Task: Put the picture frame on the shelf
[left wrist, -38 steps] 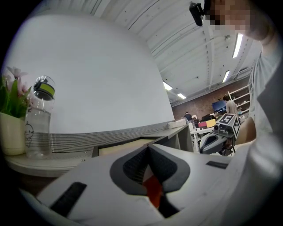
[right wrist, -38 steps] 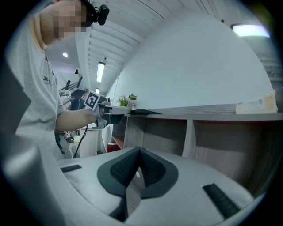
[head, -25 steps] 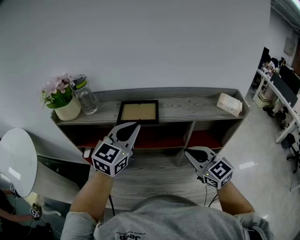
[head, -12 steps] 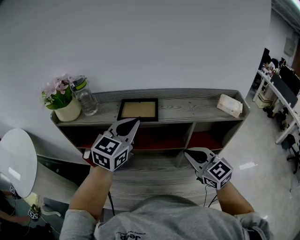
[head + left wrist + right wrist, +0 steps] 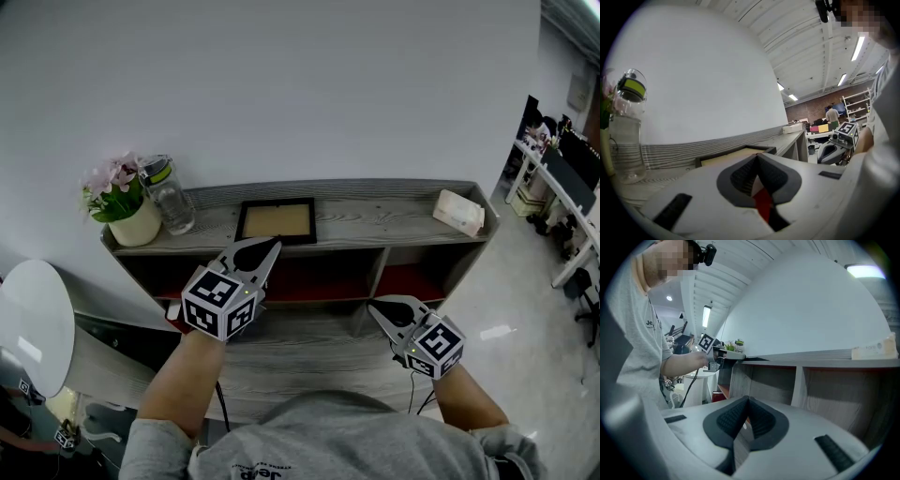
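The picture frame (image 5: pixel 276 221), dark-rimmed with a tan panel, lies flat on the top board of the grey wooden shelf (image 5: pixel 394 214). My left gripper (image 5: pixel 273 244) hovers just in front of the frame's near edge, shut and holding nothing. In the left gripper view the frame (image 5: pixel 736 154) lies right beyond the closed jaw tips of the left gripper (image 5: pixel 757 156). My right gripper (image 5: pixel 374 305) stays lower, before the shelf's middle divider, also shut and empty. The right gripper view shows the right gripper (image 5: pixel 748 399) with its jaws closed, facing the lower compartments.
A flower pot (image 5: pixel 128 203) and a clear water bottle (image 5: pixel 171 193) stand at the shelf top's left end. A white pack (image 5: pixel 459 209) lies at its right end. A round white table (image 5: pixel 35 324) stands at the lower left. Desks fill the far right.
My left gripper has edged slightly up towards the shelf top. The frame and the right gripper have stayed where they were.
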